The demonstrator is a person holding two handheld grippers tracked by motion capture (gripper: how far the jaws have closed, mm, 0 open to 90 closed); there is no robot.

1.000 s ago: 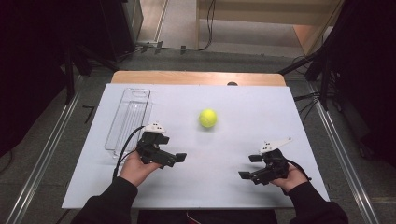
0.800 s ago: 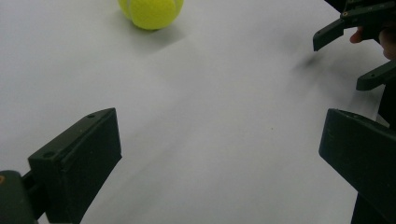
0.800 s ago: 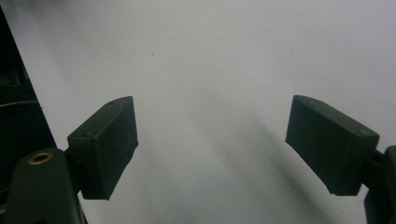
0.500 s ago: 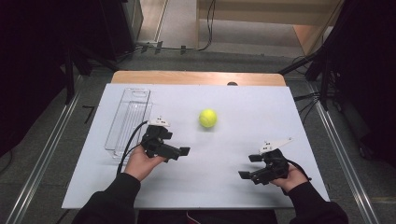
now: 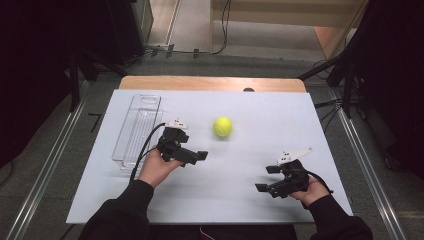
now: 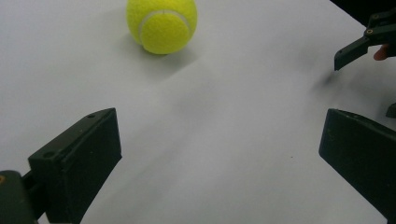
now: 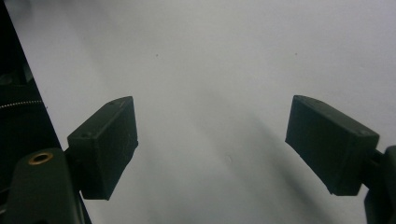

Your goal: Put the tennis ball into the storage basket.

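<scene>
A yellow-green tennis ball (image 5: 222,126) lies on the white tabletop (image 5: 280,125), a little behind the centre. My left gripper (image 5: 192,148) hovers just left of and nearer than the ball, jaws open and pointing right, holding nothing. From the left gripper view the ball (image 6: 162,23) sits ahead and to the left of my left gripper (image 6: 219,140). My right gripper (image 5: 266,178) rests near the front right of the table, open and holding nothing, jaws pointing left. In the right gripper view, bare white surface lies between the spread jaws of my right gripper (image 7: 212,135).
A long clear plastic tray (image 5: 137,127) lies lengthwise along the table's left side, just left of my left hand. A wooden strip (image 5: 210,83) borders the far edge. One jaw of the right gripper (image 6: 362,44) shows at the upper right of the left gripper view.
My left gripper has moved forward and to the right, closer to the tennis ball. The right gripper and the ball have stayed put.
</scene>
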